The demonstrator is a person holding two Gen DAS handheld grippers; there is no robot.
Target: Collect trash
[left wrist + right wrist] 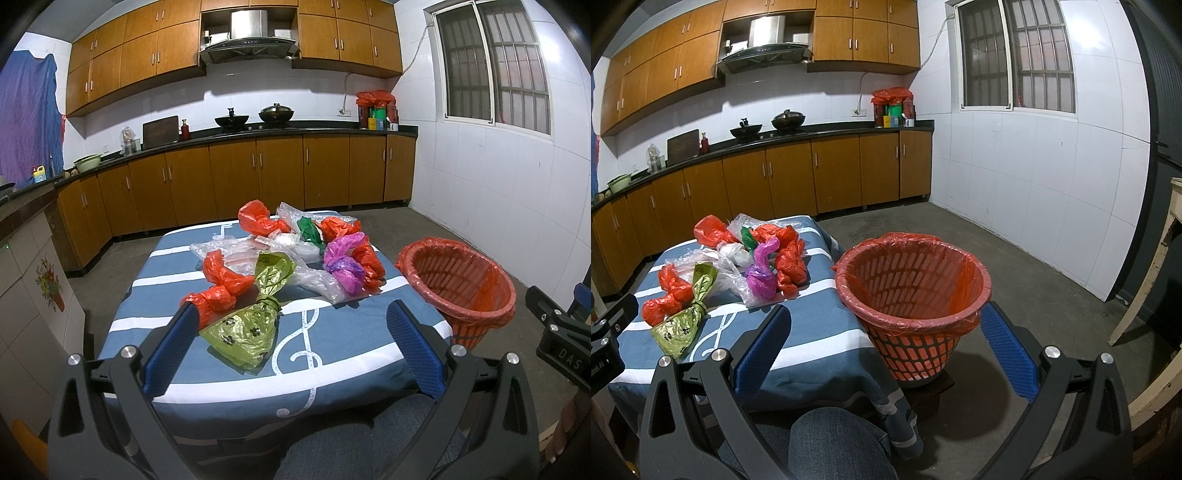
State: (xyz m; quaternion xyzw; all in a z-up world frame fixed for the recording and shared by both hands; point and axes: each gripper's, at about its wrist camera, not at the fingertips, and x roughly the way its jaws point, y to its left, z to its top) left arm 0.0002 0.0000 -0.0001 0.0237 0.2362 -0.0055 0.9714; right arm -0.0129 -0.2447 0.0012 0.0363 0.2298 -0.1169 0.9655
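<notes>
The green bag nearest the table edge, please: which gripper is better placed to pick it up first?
Left. The green bag lies between the open left gripper; the open right gripper faces the bin.

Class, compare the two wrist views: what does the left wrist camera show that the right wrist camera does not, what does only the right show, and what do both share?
Only the left wrist view shows the blue and purple cloth hanging at the far left and the flower-decorated panel.

Only the right wrist view shows the pale wooden furniture leg at the right edge and the base of the red basket on a dark stand.

Both show the striped table, knotted plastic bags including the green bag, the basket, and open jaws.
</notes>
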